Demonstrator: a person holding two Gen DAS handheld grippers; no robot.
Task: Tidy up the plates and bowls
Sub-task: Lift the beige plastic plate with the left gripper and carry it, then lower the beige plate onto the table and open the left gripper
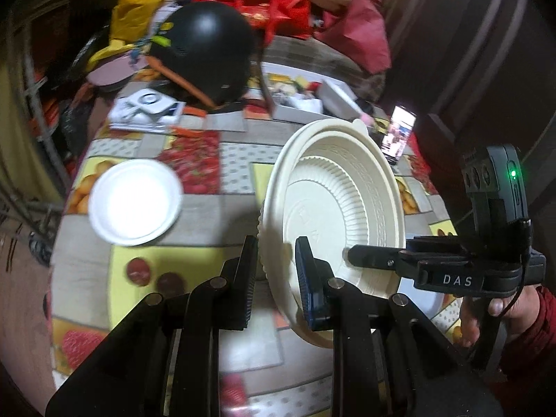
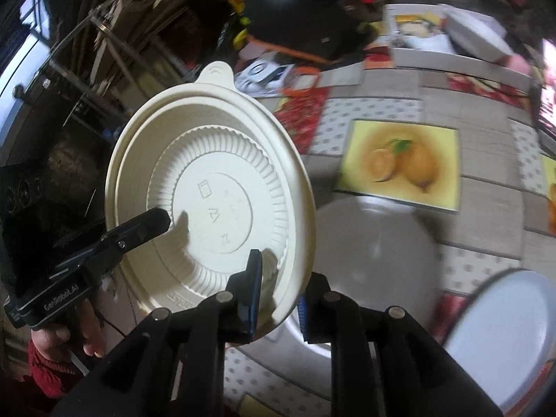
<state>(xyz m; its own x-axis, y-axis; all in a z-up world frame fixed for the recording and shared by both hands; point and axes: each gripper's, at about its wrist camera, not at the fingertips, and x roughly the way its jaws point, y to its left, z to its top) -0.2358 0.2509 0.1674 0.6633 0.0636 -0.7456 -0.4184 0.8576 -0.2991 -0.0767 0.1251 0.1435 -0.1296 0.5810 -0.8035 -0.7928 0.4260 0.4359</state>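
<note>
Left wrist view: the left gripper (image 1: 276,279) is clamped on the near rim of the bowl (image 1: 333,205), one pad outside the wall and the blue one inside. The right gripper (image 2: 278,299) pinches the opposite rim the same way, so the bowl hangs tilted between the two, lifted clear of the table (image 1: 222,208). Both holds are thin pinches on a flexible lip; if the hands drift apart or twist out of step, I would expect the rim to buckle or slip free of one pad and the bowl to swing or drop. It is cream plastic, round, with a fluted inner wall, a flat embossed base and a small tab on the far edge (image 2: 217,69). A white plate (image 1: 135,201) lies on the patterned cloth to the left, well apart, and another plate (image 2: 504,340) sits near the right gripper.
</note>
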